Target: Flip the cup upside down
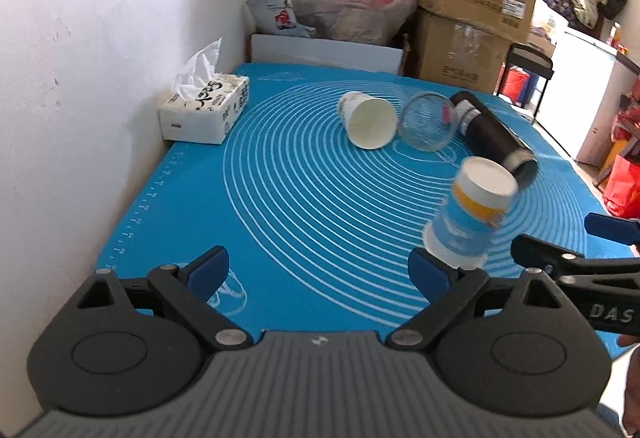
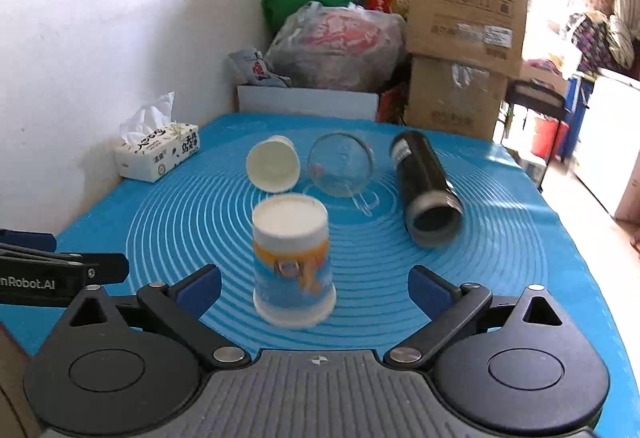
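Note:
A blue and yellow printed paper cup [image 2: 294, 264] stands upside down on the blue mat [image 2: 160, 222], its white base up. It sits between the wide-open fingers of my right gripper [image 2: 314, 288], not touched by either finger. In the left wrist view the same cup [image 1: 470, 212] is to the right, just beyond my left gripper's right finger. My left gripper [image 1: 320, 270] is open and empty. A white paper cup [image 2: 274, 168], a clear glass cup [image 2: 340, 168] and a black bottle [image 2: 426, 188] lie on their sides farther back.
A tissue box [image 2: 158, 152] stands at the mat's left against the white wall. Cardboard boxes [image 2: 464, 38], plastic bags [image 2: 336, 46] and a white box [image 2: 308, 102] crowd the far edge. The mat's right edge drops to the floor.

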Action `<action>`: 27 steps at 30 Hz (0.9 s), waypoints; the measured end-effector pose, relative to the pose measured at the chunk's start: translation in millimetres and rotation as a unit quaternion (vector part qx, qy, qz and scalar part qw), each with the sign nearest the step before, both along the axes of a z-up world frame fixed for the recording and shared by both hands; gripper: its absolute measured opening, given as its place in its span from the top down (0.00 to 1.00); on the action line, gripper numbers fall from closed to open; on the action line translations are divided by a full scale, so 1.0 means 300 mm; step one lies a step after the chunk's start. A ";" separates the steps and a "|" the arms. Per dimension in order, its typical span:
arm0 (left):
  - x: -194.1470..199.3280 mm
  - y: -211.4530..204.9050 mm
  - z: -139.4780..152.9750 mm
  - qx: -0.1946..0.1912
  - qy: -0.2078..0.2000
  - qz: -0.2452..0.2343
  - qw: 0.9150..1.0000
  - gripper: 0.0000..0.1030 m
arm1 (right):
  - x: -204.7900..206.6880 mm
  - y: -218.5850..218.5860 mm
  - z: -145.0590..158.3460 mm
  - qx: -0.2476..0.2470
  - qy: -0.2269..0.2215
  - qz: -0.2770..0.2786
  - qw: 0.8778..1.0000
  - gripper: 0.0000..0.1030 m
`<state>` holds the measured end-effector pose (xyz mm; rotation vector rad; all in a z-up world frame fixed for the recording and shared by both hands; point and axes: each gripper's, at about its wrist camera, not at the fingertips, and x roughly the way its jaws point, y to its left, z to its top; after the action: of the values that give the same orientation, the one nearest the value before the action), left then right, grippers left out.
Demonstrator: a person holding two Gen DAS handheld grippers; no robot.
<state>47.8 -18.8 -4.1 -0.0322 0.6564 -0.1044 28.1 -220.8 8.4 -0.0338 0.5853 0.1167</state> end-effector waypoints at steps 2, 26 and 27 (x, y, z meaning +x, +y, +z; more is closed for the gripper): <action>-0.035 -0.016 0.006 0.010 -0.006 -0.008 1.000 0.07 | -0.048 -0.009 0.010 0.004 0.001 -0.002 1.000 0.01; -0.207 -0.060 -0.004 0.031 -0.015 -0.055 0.998 0.07 | -0.276 -0.056 0.012 0.028 0.021 -0.015 0.999 0.00; -0.209 -0.061 -0.004 0.032 -0.016 -0.056 0.998 0.07 | -0.278 -0.057 0.011 0.026 0.021 -0.015 0.999 0.00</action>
<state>-15.0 -37.3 -5.4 0.0686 0.6289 -0.1914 -55.3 -237.8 11.7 0.0285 0.6247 0.1040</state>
